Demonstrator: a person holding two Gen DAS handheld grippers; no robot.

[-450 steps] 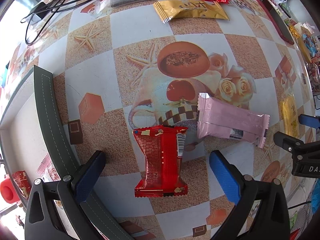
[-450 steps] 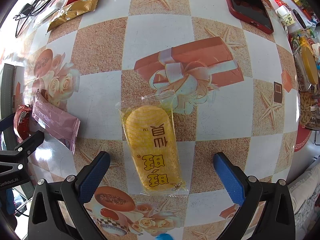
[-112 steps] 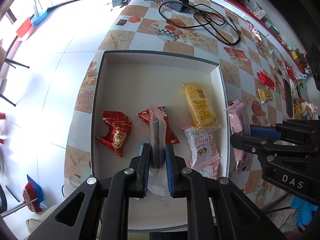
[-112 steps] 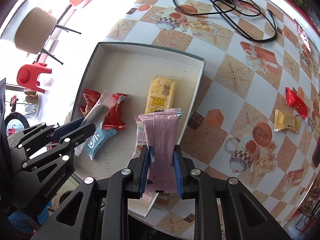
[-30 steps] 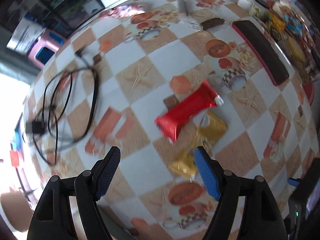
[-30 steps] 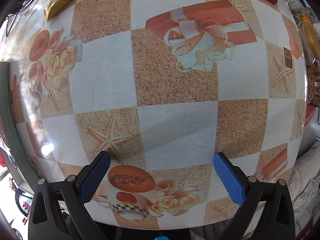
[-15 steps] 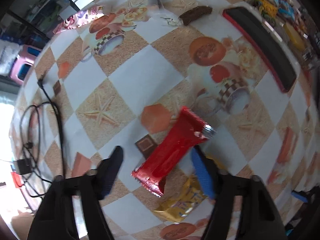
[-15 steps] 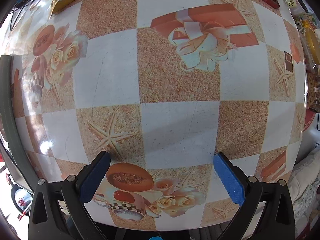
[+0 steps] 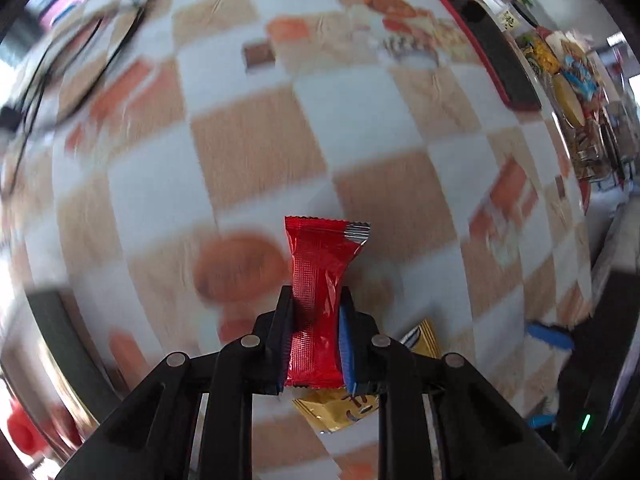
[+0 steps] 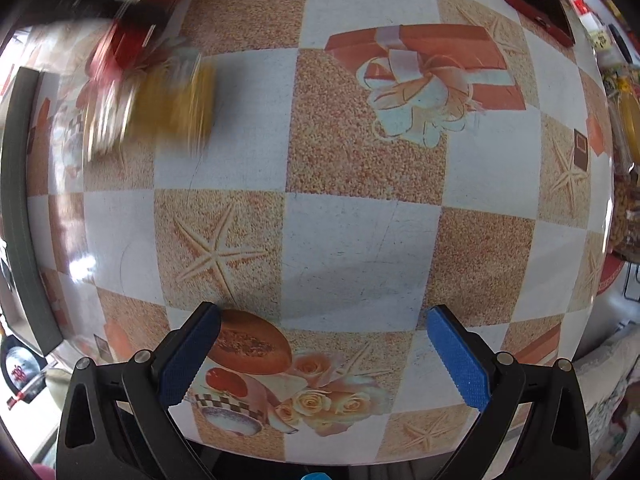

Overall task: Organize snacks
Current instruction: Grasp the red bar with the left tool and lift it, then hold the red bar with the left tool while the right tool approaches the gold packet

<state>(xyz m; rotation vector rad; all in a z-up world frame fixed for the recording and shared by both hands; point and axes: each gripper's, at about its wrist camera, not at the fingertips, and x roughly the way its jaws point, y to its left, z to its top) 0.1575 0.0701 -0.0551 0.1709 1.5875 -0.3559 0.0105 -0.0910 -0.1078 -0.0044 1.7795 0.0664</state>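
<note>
Left gripper [image 9: 316, 344] points straight down at the table [image 9: 256, 152] and its jaws are closing, with the red snack [image 9: 320, 300] pinched between them, both pads pressed against the wrapper's sides. The pack stands on end between the fingers [image 9: 347, 354], its crimped top edge fanned out above the tips, the wrapper squeezed narrow at the waist. Just below and behind it a gold snack [image 9: 340, 404] lies flat on the checked cloth, partly hidden by the jaws. The left wrist view is heavily blurred, so little else reads cleanly; a dark phone [image 9: 488, 48] in a red case lies far right near the table edge. Right gripper [image 10: 322, 354] hangs over a bare patch of the cloth, jaws spread wide, nothing between the blue pads [image 10: 458, 360]. In its view, up at top left, a smear of red and gold marks the snacks and the other gripper, too blurred to separate. The tray [image 10: 18, 208] shows as a dark rim along the left edge, well apart from the red snack.
</note>
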